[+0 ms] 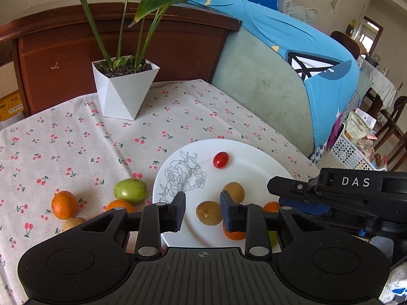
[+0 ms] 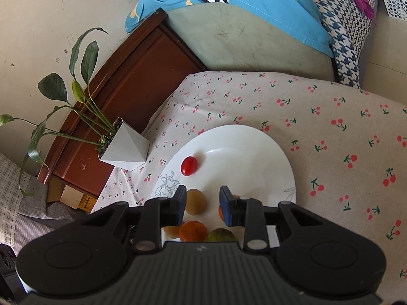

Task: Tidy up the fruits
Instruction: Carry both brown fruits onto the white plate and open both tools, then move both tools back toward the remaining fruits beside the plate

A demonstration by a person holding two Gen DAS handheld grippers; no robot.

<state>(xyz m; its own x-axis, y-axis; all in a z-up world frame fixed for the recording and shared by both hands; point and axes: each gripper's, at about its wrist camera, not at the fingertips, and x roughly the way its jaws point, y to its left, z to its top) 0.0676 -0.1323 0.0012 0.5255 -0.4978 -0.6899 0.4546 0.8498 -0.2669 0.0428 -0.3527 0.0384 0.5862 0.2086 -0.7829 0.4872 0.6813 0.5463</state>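
A white plate point(image 1: 254, 170) with a rose drawing lies on the cherry-print cloth. On it are a red cherry tomato point(image 1: 220, 159), two brown round fruits point(image 1: 208, 213) and an orange point(image 1: 234, 235). My left gripper point(image 1: 202, 209) is open above the plate's near side, empty, with a brown fruit between its jaws. On the cloth to the left lie a green fruit point(image 1: 130, 190), two oranges point(image 1: 64, 204) and a brown fruit point(image 1: 73, 223). My right gripper point(image 2: 202, 207) is open and empty above the plate point(image 2: 249, 152), with the tomato point(image 2: 188, 165), a brown fruit point(image 2: 195, 201) and an orange point(image 2: 192, 230) near it.
A white angular pot point(image 1: 122, 89) with a leafy plant stands at the back of the table. A wooden headboard point(image 1: 63, 50) and a bed with blue bedding point(image 1: 292, 58) are behind. The right gripper's body point(image 1: 343, 193) shows at the right of the left wrist view.
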